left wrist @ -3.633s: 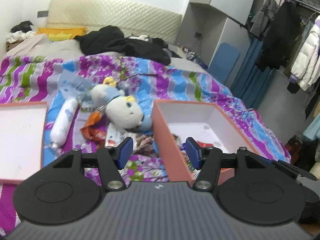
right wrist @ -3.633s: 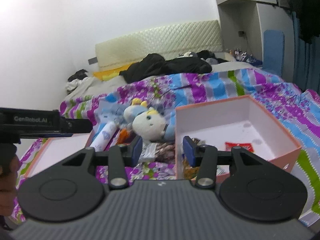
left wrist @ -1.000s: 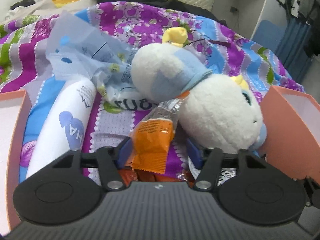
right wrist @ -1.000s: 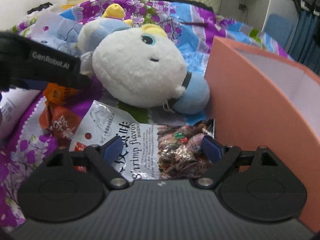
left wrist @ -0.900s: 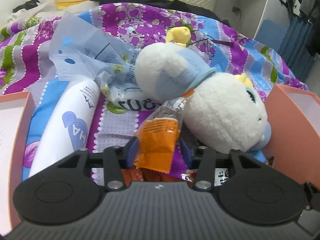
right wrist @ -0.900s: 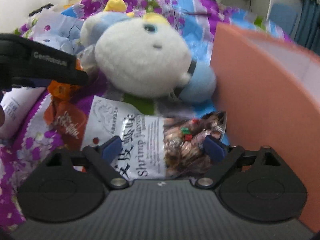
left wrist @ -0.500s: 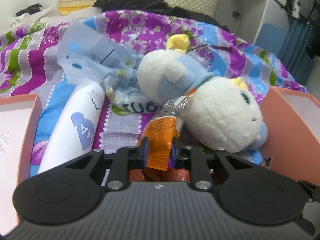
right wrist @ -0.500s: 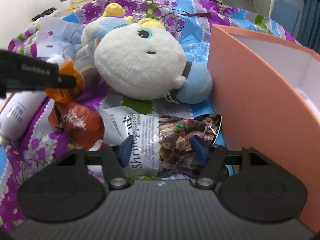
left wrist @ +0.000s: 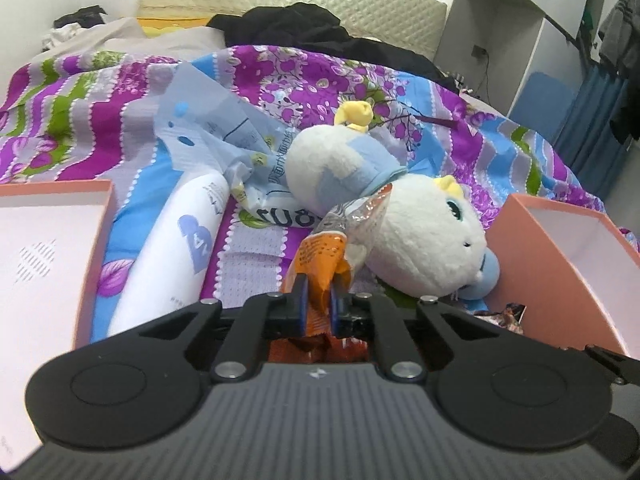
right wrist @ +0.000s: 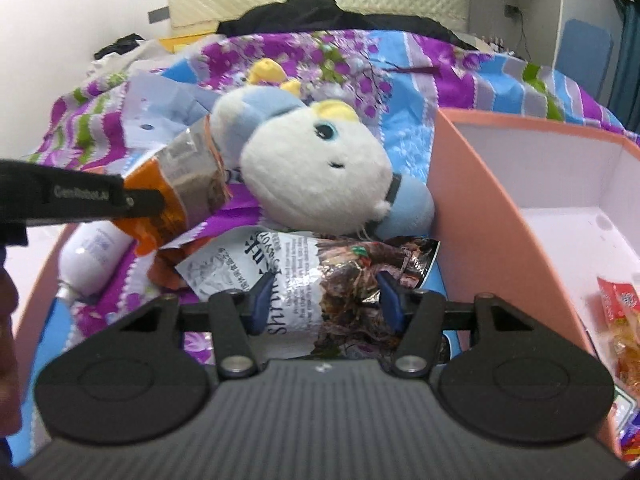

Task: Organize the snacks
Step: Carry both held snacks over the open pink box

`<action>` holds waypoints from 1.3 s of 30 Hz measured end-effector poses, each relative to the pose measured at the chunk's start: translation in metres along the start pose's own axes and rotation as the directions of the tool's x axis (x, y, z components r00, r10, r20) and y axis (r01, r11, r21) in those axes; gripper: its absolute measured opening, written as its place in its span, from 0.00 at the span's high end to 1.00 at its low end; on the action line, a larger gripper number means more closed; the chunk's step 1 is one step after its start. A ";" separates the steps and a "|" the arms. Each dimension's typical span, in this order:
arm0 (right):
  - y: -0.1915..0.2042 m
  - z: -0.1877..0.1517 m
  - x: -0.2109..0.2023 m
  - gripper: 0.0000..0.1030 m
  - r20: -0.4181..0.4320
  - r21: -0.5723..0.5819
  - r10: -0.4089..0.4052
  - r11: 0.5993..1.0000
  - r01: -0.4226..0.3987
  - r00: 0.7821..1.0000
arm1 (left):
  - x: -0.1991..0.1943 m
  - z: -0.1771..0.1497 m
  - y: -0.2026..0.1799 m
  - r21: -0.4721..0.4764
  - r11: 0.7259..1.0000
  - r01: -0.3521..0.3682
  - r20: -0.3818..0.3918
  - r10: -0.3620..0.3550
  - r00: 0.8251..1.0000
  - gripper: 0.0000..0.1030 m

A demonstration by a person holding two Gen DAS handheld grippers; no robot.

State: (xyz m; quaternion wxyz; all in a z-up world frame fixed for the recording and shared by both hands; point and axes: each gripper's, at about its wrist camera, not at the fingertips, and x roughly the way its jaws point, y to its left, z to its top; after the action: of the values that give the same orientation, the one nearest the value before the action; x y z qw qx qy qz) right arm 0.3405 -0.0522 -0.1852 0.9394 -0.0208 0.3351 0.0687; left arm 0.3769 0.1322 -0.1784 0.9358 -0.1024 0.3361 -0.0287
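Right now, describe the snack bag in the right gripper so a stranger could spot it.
Find the white plush toy on the purple floral bedspread. Just in front lies the shrimp snack bag, beside the pink box. It alone is white with black lettering, with a clear end showing dark contents.

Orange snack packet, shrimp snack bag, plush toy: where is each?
orange snack packet point(left wrist: 320, 256), left wrist view, orange printed body.
shrimp snack bag point(right wrist: 320, 280), right wrist view, bag's middle.
plush toy point(right wrist: 316, 172), right wrist view, white face.

Glossy foil snack packet point(left wrist: 320, 258), fuzzy plush toy point(left wrist: 420, 240) (matt), printed cotton bedspread point(left wrist: 280, 76)
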 end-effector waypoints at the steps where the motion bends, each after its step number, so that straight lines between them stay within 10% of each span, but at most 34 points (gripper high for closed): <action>1: 0.001 0.000 -0.004 0.45 0.001 -0.002 0.003 1.000 -0.003 1.000 | -0.005 -0.002 0.000 -0.004 1.000 0.002 -0.001 -0.002 1.000 0.88; 39: -0.030 -0.043 -0.218 0.44 0.038 0.024 0.156 0.987 -0.157 0.987 | -0.251 -0.103 -0.045 -0.208 0.977 -0.043 0.000 0.044 0.999 0.88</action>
State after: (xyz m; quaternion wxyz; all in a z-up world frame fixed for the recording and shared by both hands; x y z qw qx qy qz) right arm 0.1509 -0.1104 -0.0805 0.9371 0.0195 0.3199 0.1382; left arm 0.1190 0.1008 -0.0899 0.9211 -0.1921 0.3374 0.0274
